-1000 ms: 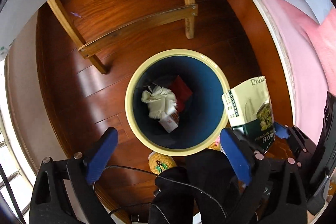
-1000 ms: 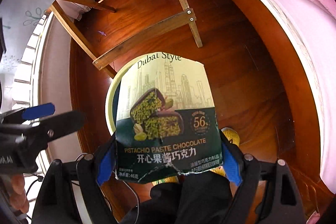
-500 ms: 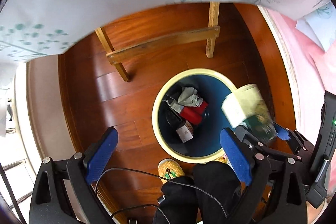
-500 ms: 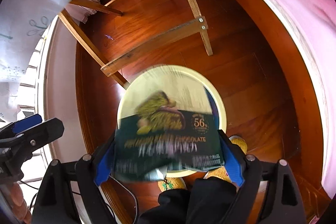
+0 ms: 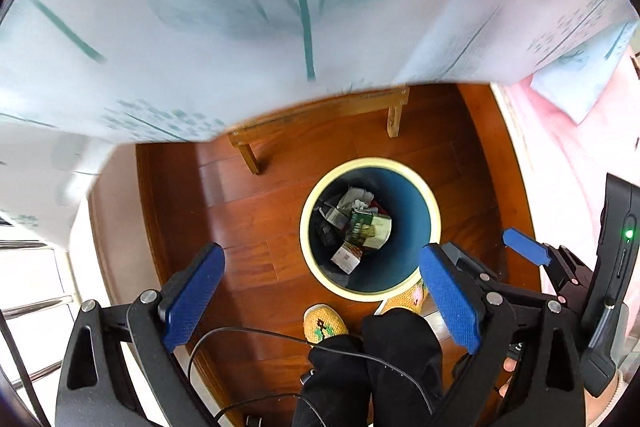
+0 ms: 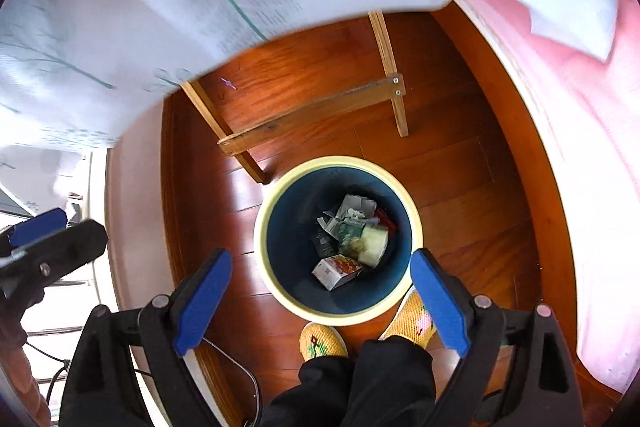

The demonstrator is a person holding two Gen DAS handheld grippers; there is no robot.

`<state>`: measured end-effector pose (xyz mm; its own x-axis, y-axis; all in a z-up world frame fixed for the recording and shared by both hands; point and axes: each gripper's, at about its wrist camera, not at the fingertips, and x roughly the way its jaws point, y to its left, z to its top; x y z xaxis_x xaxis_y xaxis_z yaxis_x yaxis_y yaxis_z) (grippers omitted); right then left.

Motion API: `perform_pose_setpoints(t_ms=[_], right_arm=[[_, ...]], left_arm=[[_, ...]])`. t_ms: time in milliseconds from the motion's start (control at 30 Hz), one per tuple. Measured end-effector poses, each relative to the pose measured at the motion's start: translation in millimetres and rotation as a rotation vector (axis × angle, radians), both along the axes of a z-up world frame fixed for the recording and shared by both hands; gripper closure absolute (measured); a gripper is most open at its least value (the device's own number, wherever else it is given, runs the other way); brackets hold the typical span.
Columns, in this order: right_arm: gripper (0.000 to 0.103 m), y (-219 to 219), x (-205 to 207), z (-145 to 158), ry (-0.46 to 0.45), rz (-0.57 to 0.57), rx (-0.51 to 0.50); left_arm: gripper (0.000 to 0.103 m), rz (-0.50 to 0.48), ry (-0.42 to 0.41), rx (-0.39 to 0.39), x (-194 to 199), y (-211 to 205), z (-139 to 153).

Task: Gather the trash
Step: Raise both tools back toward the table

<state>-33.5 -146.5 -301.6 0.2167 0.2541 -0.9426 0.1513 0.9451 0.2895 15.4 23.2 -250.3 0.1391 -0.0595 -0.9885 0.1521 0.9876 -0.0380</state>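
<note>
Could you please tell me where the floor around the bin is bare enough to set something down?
Bare floor lies right of the bin, toward the pink bedding, and left of it, below the wooden frame. It is crowded in front of the bin, where the slippers stand.

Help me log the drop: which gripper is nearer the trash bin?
Right. The right gripper, jaws just opened and empty, hangs over the mouth of the trash bin; the left gripper, open, hangs above the floor to the bin's left.
</note>
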Motion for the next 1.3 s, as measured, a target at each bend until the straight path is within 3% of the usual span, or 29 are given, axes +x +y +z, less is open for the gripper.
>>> perform_pose_setpoints(t_ms=[400,700,1067,1300], right_arm=[[0.012,13,-15,157,-0.094,0.106,-0.035],[0.012,15,-18,271,-0.304,0.152,-0.152],[0.012,33,-8,366,-0.505,0.201,-0.277],[0.012,43,13,386,-0.546,0.204,-0.238]], left_arm=[[0.006,0.002,-0.151,-0.068,-15,28,154],[0.006,-0.027,-0.315,-0.106,-29,46,257],[0.006,-0.040,-0.491,-0.142,-27,63,334],[0.006,-0.046,-0.564,-0.143,-11,65,358]])
